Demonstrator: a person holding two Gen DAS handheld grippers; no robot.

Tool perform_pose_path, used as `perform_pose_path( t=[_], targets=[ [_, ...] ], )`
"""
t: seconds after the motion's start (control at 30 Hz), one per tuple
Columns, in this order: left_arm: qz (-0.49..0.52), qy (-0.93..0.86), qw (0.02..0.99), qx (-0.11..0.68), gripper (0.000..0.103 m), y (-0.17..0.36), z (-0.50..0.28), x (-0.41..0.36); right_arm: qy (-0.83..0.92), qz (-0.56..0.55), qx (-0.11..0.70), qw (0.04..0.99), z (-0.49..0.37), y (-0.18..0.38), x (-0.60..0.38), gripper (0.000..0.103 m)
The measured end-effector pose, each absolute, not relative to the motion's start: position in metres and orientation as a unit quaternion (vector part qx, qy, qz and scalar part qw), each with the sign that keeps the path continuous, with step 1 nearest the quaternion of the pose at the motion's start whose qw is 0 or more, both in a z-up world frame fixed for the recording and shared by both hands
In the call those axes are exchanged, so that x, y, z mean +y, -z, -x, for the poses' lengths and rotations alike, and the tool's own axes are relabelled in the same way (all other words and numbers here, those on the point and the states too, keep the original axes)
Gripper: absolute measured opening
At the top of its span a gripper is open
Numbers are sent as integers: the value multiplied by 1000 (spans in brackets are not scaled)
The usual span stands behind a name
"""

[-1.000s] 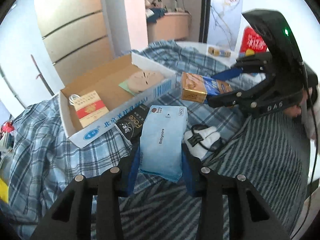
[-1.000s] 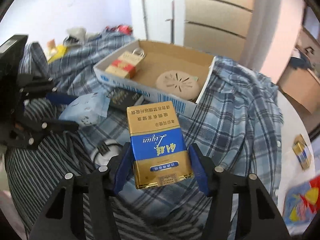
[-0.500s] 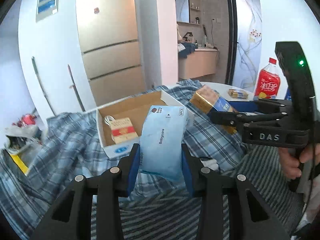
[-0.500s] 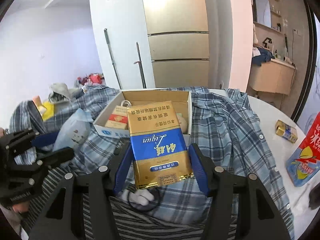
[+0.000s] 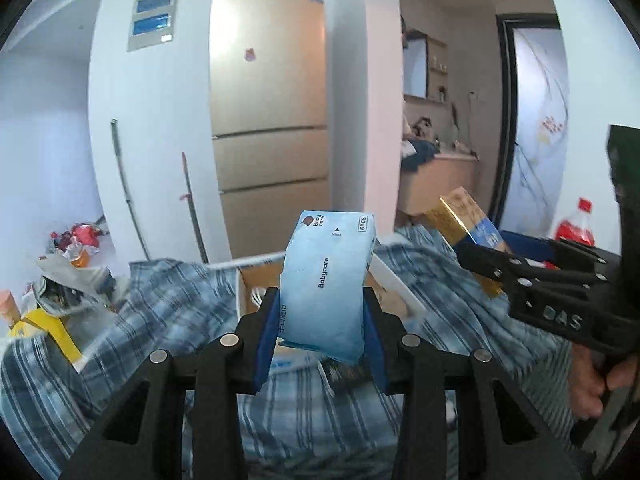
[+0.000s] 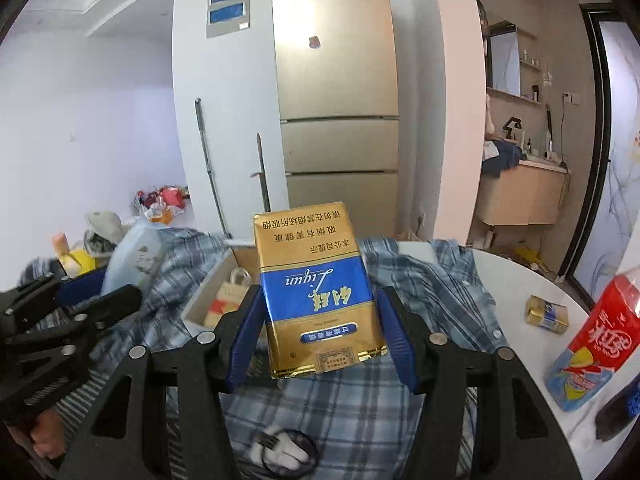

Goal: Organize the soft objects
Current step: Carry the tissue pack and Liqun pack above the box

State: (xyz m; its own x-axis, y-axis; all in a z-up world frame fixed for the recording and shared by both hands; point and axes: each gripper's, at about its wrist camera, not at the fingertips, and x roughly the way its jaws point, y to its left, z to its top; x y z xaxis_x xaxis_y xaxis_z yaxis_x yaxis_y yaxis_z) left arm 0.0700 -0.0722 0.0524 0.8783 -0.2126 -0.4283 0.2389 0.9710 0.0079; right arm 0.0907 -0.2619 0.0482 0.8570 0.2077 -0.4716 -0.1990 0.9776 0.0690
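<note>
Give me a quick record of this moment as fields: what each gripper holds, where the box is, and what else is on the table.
left gripper: shut on blue tissue pack, held upright, off the table
right gripper: shut on gold and blue pack, print upside down
cardboard box: open, on plaid shirt, beyond both packs
table: white, round
other items: red bottle, small gold pack
</note>
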Motion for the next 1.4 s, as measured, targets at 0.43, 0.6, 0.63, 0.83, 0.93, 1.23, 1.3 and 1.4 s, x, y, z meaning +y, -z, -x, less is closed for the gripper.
perform_pose_path(
  t=[0.43,0.6,0.63,0.83,0.93,1.23,1.3,1.4],
  targets=[
    [33,53,989,137,41,-129,-112,-50,-78,-40,193,977,-140,-107,-235,57],
    [28,37,987,154,41,-134,-133,-50,-74,-52,182,979,-159,-114,-223,57],
    [28,36,986,160,41,-131,-136,-49,-75,-55,184,978,-161,-111,-220,57],
    [25,22,979,202,41,-99,-159,-40,-85,-57,220,970,-175,-79,-209,57],
    [24,19,975,220,41,-86,-170,-36,-90,-70,249,962,-187,-60,-210,57],
    [8,2,966,260,41,-40,-196,-32,-95,-80,346,930,-221,6,-198,57],
    [-7,-6,964,266,41,-33,-201,-36,-91,-77,363,924,-227,18,-194,57],
    [-7,-3,956,292,41,-16,-213,-36,-102,-94,400,906,-237,35,-196,57]
  ],
)
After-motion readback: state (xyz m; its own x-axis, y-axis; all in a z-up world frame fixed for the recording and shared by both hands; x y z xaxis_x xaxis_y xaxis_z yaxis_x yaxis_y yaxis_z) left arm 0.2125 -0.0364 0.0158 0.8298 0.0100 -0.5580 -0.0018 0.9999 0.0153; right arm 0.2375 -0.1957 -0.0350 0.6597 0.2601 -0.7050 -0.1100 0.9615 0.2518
